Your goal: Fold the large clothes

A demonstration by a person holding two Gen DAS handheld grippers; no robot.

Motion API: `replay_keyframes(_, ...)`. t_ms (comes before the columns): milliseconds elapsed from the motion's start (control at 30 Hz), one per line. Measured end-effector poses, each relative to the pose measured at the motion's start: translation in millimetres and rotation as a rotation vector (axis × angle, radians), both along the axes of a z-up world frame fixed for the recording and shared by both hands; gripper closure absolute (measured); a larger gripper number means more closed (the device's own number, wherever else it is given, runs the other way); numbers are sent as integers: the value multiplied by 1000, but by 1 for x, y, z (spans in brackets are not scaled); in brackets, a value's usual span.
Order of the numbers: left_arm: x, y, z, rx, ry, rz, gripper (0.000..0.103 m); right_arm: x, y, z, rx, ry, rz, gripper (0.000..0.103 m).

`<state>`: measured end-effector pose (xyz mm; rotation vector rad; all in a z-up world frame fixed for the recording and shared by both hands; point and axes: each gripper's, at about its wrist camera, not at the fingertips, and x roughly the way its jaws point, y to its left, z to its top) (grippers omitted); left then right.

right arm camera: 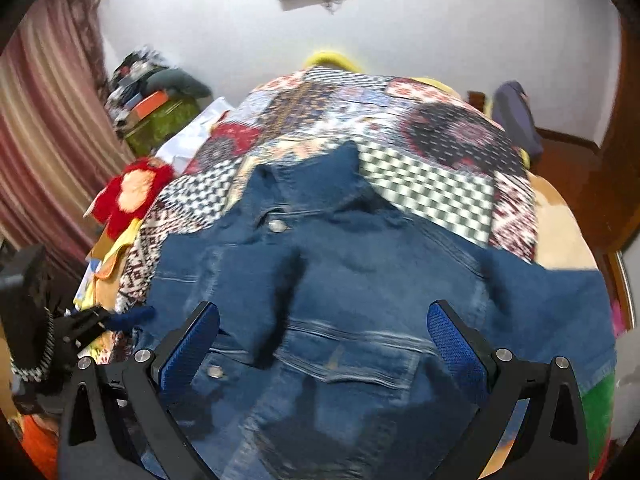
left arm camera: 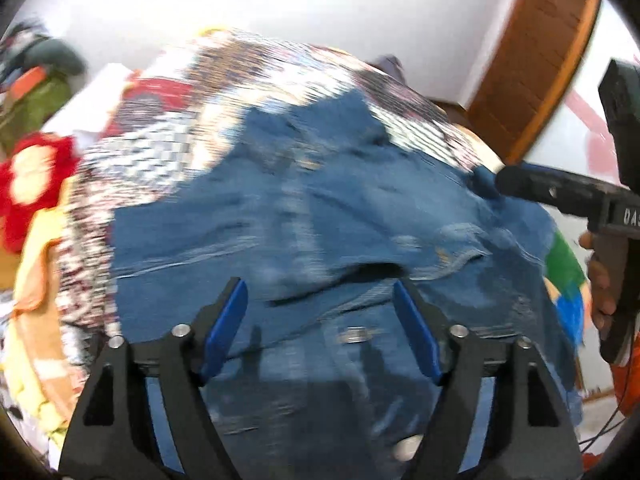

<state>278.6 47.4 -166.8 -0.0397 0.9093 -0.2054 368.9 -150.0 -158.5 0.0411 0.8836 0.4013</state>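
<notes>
Denim jacket beneath open left gripper

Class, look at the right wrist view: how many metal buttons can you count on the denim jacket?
2 on the denim jacket: one button just below the collar, another button lower down, near the left finger of the right gripper. Folds may hide more.

Blue denim jacket with pale faded seams and silver buttons, on a patchwork bedspread of black-and-white checks and red, navy and white geometric motifs. Red-and-orange plush toy; pink-striped curtain; white wall.
</notes>
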Motion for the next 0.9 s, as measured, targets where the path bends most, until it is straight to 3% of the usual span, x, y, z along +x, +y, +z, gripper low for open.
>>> replay_keyframes(200, -7, 70, -14, 73, 9, 170, 22, 4, 63, -11, -68, 10, 107, 0)
replay_keyframes(433, -3, 121, -58, 60, 95, 253, 22, 7, 129, -49, -154, 94, 272, 0)
replay_keyframes(633, 10, 131, -111, 19, 223, 266, 22, 10, 169, -89, -268, 145, 344, 3)
replay_keyframes(900, 9, 121, -123, 46, 215, 253, 18, 29, 188, -122, -426, 169, 372, 18)
